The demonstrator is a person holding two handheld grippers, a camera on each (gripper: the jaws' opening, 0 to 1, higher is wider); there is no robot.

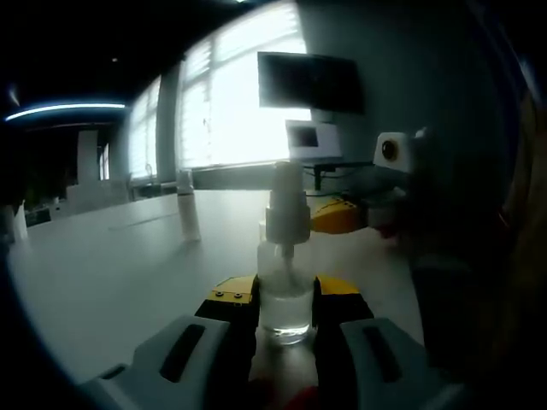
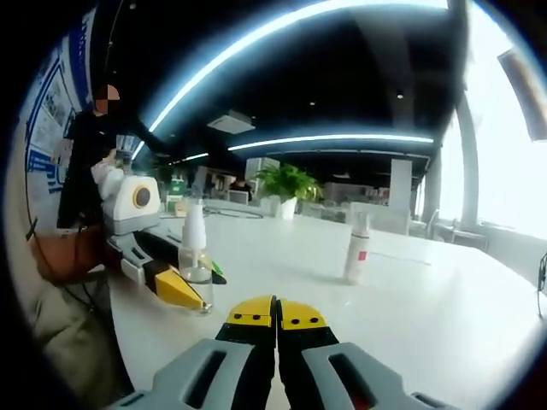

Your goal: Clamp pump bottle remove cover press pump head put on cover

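Left tool (image 1: 287, 301) clamps pump bottle (image 1: 286, 260) upright on tabletop (image 1: 120, 273); clear cover (image 1: 288, 181) seemingly on. Right tool (image 2: 276, 314) closed, empty, nearby. Next: open it, pull off cover.

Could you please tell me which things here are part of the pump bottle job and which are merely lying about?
Job: pump bottle, clamped in the left gripper; right gripper, shut and empty.

Lying about: white bottle, potted plant, wall screen.
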